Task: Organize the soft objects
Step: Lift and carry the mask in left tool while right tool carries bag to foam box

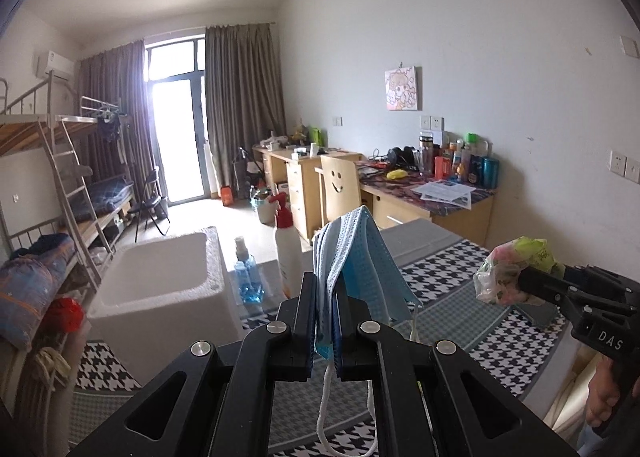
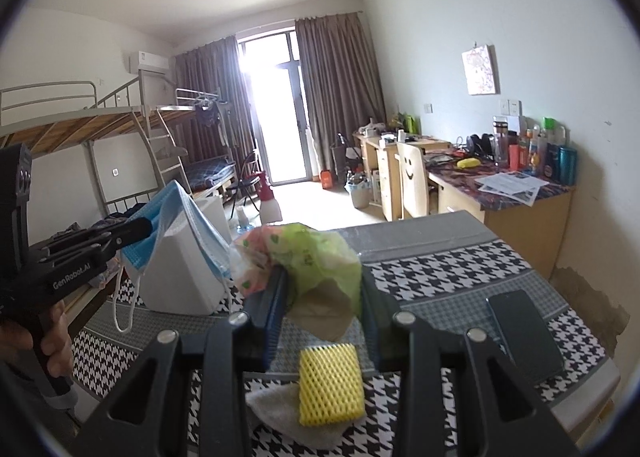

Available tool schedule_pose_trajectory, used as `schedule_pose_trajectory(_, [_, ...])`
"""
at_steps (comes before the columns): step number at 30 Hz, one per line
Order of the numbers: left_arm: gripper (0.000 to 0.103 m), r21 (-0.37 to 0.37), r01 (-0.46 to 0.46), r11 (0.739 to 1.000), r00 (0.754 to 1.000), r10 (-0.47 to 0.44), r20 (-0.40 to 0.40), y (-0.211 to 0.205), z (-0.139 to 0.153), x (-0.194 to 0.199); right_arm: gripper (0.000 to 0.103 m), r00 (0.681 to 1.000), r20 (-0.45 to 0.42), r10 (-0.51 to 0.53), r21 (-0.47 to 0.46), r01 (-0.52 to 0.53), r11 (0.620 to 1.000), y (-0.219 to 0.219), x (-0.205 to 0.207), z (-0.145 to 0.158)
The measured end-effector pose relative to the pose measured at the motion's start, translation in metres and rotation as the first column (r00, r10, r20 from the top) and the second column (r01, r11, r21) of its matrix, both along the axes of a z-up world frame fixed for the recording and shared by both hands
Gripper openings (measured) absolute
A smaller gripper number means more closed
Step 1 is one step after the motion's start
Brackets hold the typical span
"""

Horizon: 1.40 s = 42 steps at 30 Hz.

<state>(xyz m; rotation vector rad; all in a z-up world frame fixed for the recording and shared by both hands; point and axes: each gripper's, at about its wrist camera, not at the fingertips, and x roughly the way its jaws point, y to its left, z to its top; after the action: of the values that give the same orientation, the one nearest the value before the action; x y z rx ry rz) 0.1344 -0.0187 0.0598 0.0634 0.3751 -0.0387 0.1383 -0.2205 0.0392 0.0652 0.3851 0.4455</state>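
Left fingers (image 1: 324,309): clenched on the mask (image 1: 356,257), held above the worktop (image 1: 460,277).
Right fingers (image 2: 324,305): grasping the crumpled bag (image 2: 312,253).
Bin (image 1: 160,285): just left; I'd carry both over its rim, loops clear.

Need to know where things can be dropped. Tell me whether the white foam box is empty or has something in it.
Empty as far as shown: the white foam box stands open-topped, and the visible part of its inside is bare white. Its near bottom corner is hidden by the wall.

A dark phone (image 2: 524,333) lies on the houndstooth tablecloth (image 2: 440,269); a blue spray bottle (image 1: 248,277) stands beside a white pump bottle (image 1: 289,253).
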Motion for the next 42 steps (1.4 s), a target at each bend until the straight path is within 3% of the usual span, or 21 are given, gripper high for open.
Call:
schedule_pose_trajectory(22, [0.007,-0.008,-0.058,0.998,0.997,0.058,0.048,0.027,0.031,0.024,0.039,0.999,0.008,0.046,0.005,-0.046,0.999,0.036,0.026,0.022])
schedule_pose_trajectory(42, [0.007,-0.025,-0.226,0.974,0.972,0.227,0.062,0.073,0.045,0.044,0.039,0.99,0.029,0.14,-0.026,-0.139,0.99,0.084,0.05,0.046])
